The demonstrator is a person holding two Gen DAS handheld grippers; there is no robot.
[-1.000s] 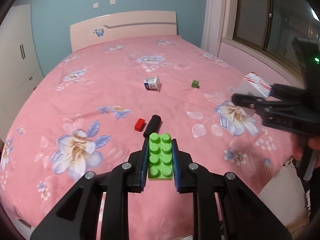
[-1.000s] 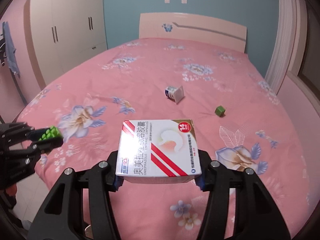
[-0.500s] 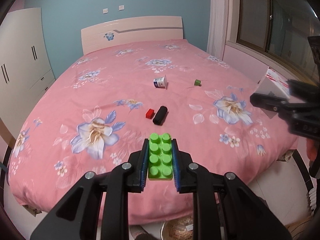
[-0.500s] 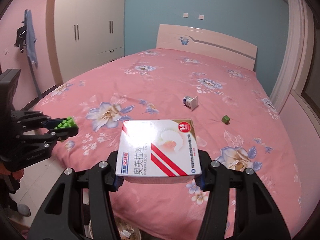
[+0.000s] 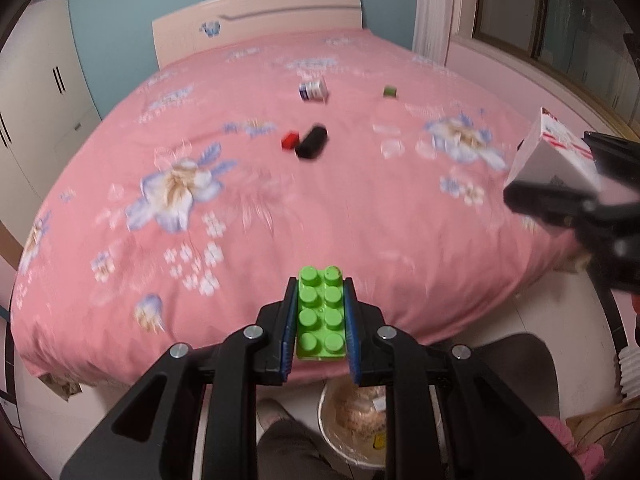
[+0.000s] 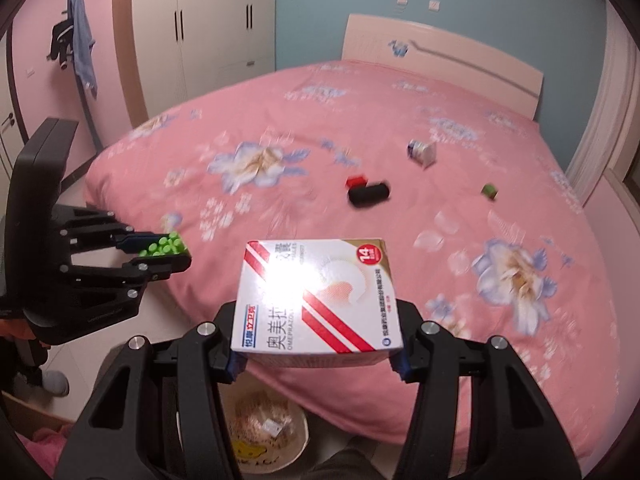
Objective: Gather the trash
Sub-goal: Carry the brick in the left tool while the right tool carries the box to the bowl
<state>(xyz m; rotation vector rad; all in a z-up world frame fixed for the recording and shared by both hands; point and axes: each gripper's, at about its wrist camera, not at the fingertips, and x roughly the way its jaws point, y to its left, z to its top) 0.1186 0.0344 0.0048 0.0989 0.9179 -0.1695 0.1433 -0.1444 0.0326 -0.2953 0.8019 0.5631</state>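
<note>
We hold a hand-held gripper in each hand at the foot of a bed [image 5: 360,208] covered with a pink flowered sheet. Our left hand-held gripper [image 5: 321,312] is closed tight on a green brick [image 5: 321,314], studs up, its blue pads pressed against the brick's long sides. Our right hand-held gripper [image 6: 318,354] stands partly open and clamps a white medicine box [image 6: 320,300] with red stripes by its two sides; the box lies flat between the fingers, printed face up. In the left wrist view the right hand-held gripper shows at the right edge with the box [image 5: 556,152] in it; in the right wrist view the left one [image 6: 160,250] shows at the left edge with the brick [image 6: 164,245]. Below both, on the floor beside the bed's foot, stands a round bin [image 5: 328,424] with scraps inside, also seen under the box [image 6: 296,436]. On the bed, well apart from us, lie a black cylinder [image 5: 312,143] touching or just beside a small red block [image 5: 289,140], a small white carton [image 5: 313,90] farther back, and a small green cube [image 5: 389,91] to its right. A wardrobe [image 6: 200,28] stands against the left wall, clothes [image 6: 78,40] hanging beside it.
</note>
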